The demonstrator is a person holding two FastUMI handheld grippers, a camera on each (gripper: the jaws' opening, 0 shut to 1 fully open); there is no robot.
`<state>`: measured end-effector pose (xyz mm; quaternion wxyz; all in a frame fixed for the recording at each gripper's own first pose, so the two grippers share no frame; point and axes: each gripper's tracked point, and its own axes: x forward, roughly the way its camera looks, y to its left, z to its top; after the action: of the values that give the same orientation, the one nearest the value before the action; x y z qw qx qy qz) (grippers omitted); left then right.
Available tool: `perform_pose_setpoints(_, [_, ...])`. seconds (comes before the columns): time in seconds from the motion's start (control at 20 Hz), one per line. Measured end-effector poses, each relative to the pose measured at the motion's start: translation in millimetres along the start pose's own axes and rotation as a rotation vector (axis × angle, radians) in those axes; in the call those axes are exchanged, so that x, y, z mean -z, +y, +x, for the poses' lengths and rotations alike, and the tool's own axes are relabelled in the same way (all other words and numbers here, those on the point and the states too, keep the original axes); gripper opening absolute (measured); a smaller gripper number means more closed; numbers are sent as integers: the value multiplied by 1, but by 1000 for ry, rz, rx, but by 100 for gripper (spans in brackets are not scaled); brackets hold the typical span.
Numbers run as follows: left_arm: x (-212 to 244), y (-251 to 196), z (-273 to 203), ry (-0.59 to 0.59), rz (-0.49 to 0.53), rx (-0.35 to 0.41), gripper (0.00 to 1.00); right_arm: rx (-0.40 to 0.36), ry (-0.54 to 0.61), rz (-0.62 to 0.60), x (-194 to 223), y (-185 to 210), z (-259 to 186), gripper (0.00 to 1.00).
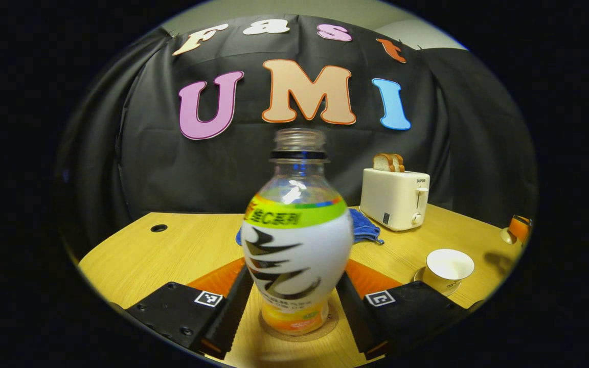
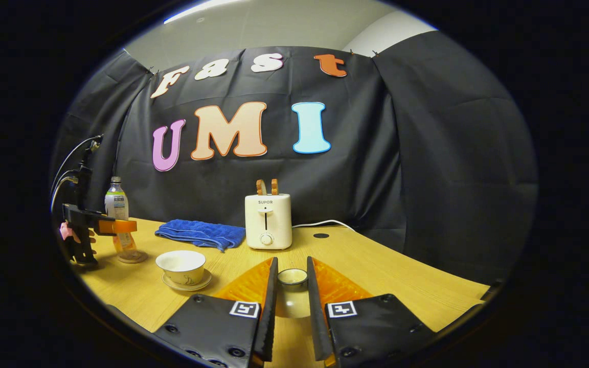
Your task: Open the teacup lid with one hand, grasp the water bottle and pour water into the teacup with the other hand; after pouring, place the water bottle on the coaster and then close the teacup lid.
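A: In the left gripper view, what was nearest?

B: The left gripper (image 1: 297,301), its fingers spread on either side of the water bottle (image 1: 297,245). A gap showed on each side, so it was released, not pinching. The bottle stood upright on the coaster (image 1: 299,331), uncapped.

A: And in the right gripper view?

B: The right gripper (image 2: 292,296) had both fingers pressed against the teacup lid (image 2: 292,278), held above the table (image 2: 376,271).

A: Where was the teacup?

B: The teacup (image 2: 181,265) sat uncovered on its saucer (image 2: 187,282), left of the held lid. Farther left, a hand (image 2: 72,234) held the other gripper at the bottle.

A: Behind that?

B: A blue cloth (image 2: 200,232) lay beside a toaster (image 2: 268,221) with bread in its slots, near the black wall.
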<state>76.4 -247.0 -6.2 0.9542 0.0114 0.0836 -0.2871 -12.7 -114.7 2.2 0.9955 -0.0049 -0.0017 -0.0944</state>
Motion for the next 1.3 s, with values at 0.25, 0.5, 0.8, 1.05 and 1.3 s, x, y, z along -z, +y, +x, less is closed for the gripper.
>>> perform_pose_setpoints(0.25, [6, 1, -3, -1, 21, -10, 92, 0, 0, 1, 0, 0, 0, 36])
perform_pose_setpoints(0.5, [8, -3, -14, -35, 33, -22, 92, 1, 0, 0, 0, -1, 1, 36])
perform_pose_setpoints(0.8, [0, 1, -35, -102, 26, -74, 94, -3, -1, 0, 0, 0, 0, 35])
perform_pose_setpoints(1.05, [-5, 6, -59, -163, 5, -92, 93, -36, 0, 1, 1, 7, 1, 36])
perform_pose_setpoints(1.3, [-2, 21, -87, -168, 2, -174, 93, -129, 3, 5, 1, 26, 2, 32])
